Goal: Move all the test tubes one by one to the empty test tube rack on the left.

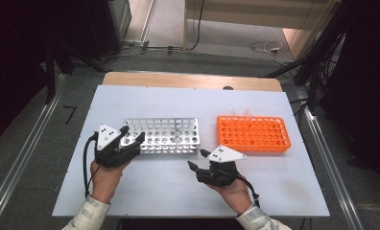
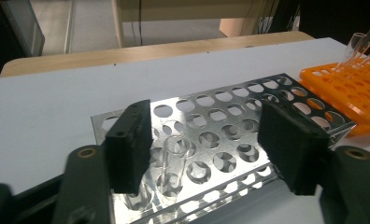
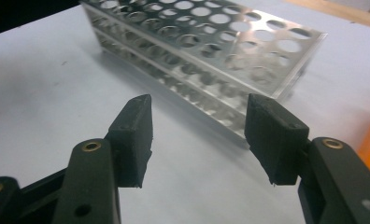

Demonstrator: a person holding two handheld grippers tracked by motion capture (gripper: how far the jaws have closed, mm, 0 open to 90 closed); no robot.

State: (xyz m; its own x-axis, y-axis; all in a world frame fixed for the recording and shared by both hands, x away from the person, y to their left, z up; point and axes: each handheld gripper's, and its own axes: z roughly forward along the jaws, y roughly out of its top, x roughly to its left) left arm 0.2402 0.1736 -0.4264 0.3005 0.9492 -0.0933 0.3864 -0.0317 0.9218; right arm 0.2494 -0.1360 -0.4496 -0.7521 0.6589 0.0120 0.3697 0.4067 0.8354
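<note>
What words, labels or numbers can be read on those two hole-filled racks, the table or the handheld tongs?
None: no readable text anywhere.
Metal rack: bare metal with holes, no label.
Orange rack: plain plastic, no marking legible.
Left tongs and right tongs: their grey plates carry dark dots, no letters.
White table: blank.

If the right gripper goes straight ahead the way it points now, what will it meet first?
Probably the metal rack. In the right gripper view the open, empty right gripper points across bare table toward the rack's near long side. How far off it stands is hard to judge.
</note>
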